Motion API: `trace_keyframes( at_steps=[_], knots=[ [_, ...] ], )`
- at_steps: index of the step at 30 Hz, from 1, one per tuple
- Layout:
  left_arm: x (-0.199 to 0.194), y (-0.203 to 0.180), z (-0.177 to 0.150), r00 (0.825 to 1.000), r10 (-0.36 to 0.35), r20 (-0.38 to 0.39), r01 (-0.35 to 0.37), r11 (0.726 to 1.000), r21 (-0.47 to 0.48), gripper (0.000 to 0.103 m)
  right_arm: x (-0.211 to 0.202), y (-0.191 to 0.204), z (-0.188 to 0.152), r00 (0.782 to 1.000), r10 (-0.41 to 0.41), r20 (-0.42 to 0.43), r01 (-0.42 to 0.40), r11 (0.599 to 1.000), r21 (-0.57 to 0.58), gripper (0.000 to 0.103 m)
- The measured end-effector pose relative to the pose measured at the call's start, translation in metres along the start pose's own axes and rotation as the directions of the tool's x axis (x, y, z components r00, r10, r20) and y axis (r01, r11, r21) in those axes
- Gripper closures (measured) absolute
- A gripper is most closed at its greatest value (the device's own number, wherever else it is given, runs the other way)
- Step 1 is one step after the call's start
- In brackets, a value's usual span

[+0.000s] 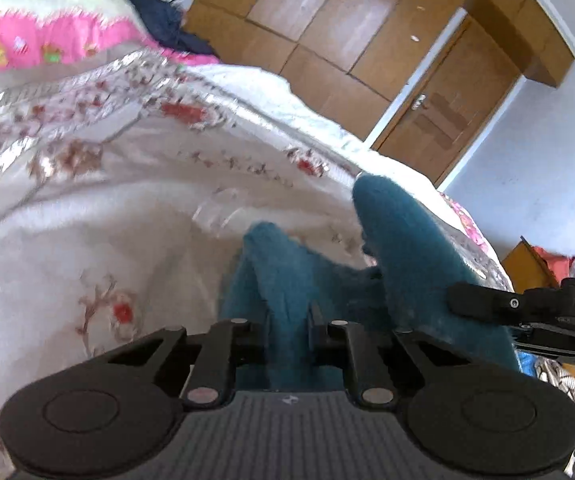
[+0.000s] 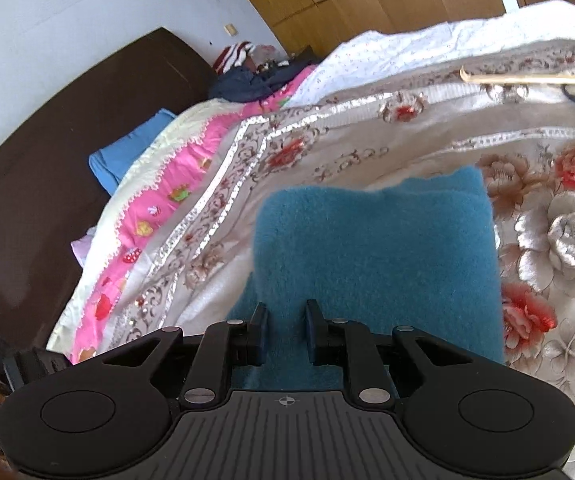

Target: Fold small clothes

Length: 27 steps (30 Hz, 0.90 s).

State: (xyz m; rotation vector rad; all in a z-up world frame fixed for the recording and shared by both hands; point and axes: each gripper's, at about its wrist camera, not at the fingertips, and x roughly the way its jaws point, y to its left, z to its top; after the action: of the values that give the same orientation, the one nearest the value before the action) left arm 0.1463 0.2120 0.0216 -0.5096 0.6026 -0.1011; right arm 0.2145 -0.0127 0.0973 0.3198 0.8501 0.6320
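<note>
Left tool (image 1: 289, 320) pinches a bunched edge of the teal fleece garment (image 1: 403, 248), its jaws drawn tight on the cloth, while the right tool (image 2: 286, 322) clamps another part of the same piece, fabric filling the narrow gap between its fingers (image 2: 259, 334). The garment hangs over a bed covered by a floral quilt (image 2: 427, 148), one flap standing up between the two grips, apparently so the piece can be carried across and doubled over. A pink blanket (image 2: 159, 200) and a wooden wardrobe (image 1: 327, 20) sit behind. The fold looks barely begun, with the garment not yet lying flat.
</note>
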Motion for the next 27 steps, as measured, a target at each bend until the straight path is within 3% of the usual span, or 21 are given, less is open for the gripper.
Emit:
trace_keyframes(
  at_steps=[7, 10, 13, 17, 20, 26, 27],
  knots=[
    [0.014, -0.013, 0.024, 0.997, -0.06, 0.051, 0.057, 0.996, 0.071, 0.078, -0.031, 0.009, 0.004, 0.997, 0.041, 0.063, -0.041, 0.999, 0.006, 0.085],
    [0.028, -0.008, 0.03, 0.997, -0.029, 0.071, 0.023, 0.995, 0.094, 0.078, -0.032, 0.018, 0.008, 0.994, 0.071, 0.088, -0.072, 0.997, 0.006, 0.085],
    [0.05, 0.017, 0.019, 1.0, 0.008, 0.027, -0.009, 0.998, 0.056, 0.077, 0.002, 0.025, 0.006, 0.995, 0.09, 0.031, -0.091, 0.995, 0.039, 0.085],
    [0.042, 0.049, 0.001, 0.998, 0.006, 0.06, -0.005, 1.0, -0.014, 0.073, 0.057, 0.033, -0.005, 0.992, 0.12, -0.036, -0.116, 0.989, 0.094, 0.089],
    [0.042, 0.065, -0.007, 0.997, 0.064, 0.049, -0.063, 0.998, -0.022, 0.072, 0.081, 0.036, -0.012, 0.99, 0.134, -0.052, -0.126, 0.983, 0.131, 0.093],
    [0.042, 0.091, -0.013, 0.998, 0.042, 0.042, -0.036, 0.991, -0.132, 0.069, 0.107, 0.032, -0.025, 0.992, 0.099, -0.079, -0.085, 0.983, 0.16, 0.097],
    [0.035, 0.095, -0.013, 0.998, 0.039, 0.056, -0.03, 0.987, -0.156, 0.067, 0.111, 0.028, -0.027, 0.992, 0.092, -0.091, -0.075, 0.982, 0.176, 0.102]
  ],
)
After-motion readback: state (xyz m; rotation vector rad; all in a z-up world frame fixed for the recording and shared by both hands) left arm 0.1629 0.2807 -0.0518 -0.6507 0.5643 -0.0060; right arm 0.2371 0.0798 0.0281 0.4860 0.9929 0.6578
